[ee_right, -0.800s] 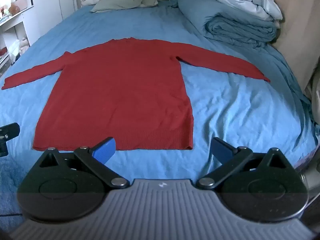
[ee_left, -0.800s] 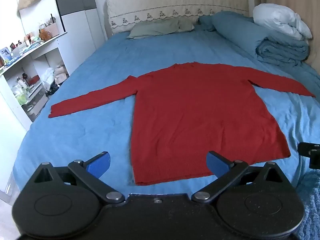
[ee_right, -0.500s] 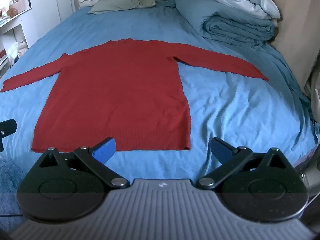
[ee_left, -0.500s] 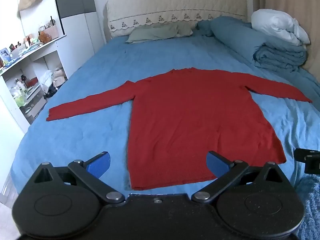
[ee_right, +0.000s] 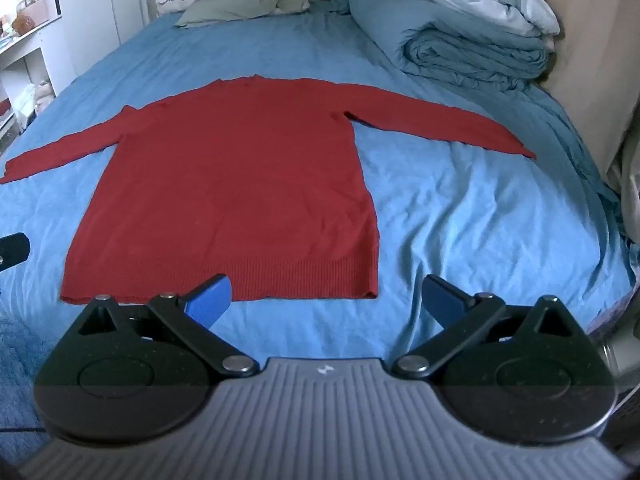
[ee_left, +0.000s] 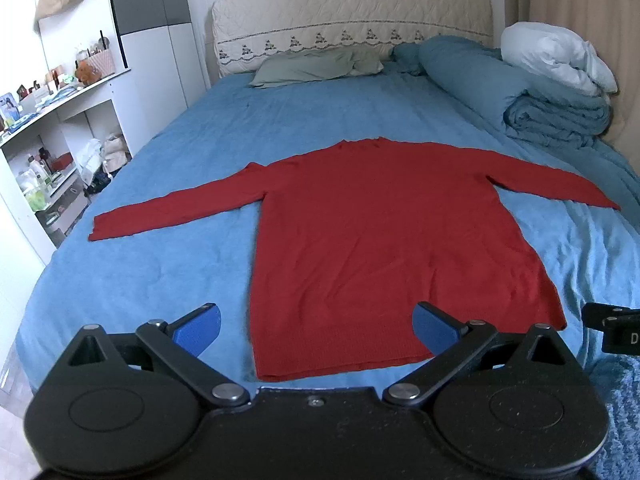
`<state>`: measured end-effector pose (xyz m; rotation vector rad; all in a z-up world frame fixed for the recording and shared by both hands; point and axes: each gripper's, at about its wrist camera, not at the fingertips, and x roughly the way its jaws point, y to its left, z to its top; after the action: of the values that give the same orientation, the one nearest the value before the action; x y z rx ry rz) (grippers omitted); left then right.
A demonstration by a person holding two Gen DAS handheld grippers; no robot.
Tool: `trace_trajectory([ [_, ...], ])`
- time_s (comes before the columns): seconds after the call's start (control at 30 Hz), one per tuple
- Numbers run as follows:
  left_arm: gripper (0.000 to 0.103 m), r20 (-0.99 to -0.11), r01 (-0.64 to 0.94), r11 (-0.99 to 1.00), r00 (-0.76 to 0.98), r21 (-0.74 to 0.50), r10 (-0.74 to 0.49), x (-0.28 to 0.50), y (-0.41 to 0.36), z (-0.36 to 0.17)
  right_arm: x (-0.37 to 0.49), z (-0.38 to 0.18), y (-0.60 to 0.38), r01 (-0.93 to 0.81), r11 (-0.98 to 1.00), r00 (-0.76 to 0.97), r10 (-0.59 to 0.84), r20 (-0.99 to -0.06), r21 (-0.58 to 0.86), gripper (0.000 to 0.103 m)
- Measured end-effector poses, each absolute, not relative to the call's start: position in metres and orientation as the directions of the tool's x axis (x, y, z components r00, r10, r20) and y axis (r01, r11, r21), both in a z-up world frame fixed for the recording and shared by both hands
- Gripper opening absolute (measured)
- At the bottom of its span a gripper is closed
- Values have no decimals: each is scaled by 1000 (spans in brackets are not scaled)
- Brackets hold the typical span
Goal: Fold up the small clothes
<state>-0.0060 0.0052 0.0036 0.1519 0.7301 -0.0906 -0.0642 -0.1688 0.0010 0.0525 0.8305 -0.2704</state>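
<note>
A red long-sleeved sweater (ee_left: 384,240) lies flat on the blue bed sheet (ee_left: 160,264), both sleeves spread out sideways and its hem toward me. It also shows in the right wrist view (ee_right: 232,184). My left gripper (ee_left: 316,330) is open and empty, held above the hem near its left corner. My right gripper (ee_right: 328,300) is open and empty, just in front of the hem's right corner. Neither gripper touches the cloth.
A rolled blue duvet (ee_left: 520,96) with a white quilt (ee_left: 560,56) lies at the far right. A green pillow (ee_left: 312,66) lies by the headboard. White shelves (ee_left: 48,140) with clutter stand to the left. The right gripper's edge (ee_left: 616,326) shows at the right.
Both grippers have tilted up and drawn back slightly, so the sweater sits lower in both views and more of the headboard shows. The jaws stay open. The sweater has not moved.
</note>
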Motion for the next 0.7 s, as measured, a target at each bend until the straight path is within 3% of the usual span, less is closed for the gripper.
trace_trajectory([
  [0.7, 103, -670, 125, 987, 742, 97, -29, -7, 4, 5, -64, 2, -168, 258, 964, 643, -218, -734, -60, 103],
])
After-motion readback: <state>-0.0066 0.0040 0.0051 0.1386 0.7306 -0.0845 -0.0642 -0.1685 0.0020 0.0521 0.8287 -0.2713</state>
